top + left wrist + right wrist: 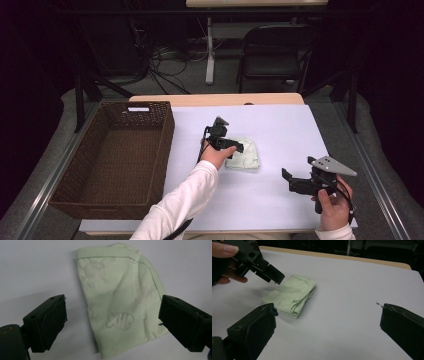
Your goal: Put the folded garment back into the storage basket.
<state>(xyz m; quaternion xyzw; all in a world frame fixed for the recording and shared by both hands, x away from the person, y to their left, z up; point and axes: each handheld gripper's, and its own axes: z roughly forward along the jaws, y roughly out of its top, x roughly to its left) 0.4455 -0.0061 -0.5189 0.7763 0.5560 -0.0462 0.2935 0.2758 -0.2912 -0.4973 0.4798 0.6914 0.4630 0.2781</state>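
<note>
1. We work at a white-covered counter [280, 200] in a dark room, a folding chair [272, 52] beyond it.
2. Our left claw [236, 148] hangs released just above the folded green cloth [245, 155], jaws wide to either side of it.
3. Our right claw [289, 180] sits released, well apart from the cloth.
4. A wicker basket [165, 135] stands beyond our left claw; we see nothing in it.
5. The cloth's near edge is cut off in the left gripper view.

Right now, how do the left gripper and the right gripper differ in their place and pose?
The left gripper hangs over the folded green cloth, its jaws straddling it; the right gripper is off to the side over bare white table cover. The left one points down at the cloth, the right one lies about level. Both stand open, holding nothing.
</note>
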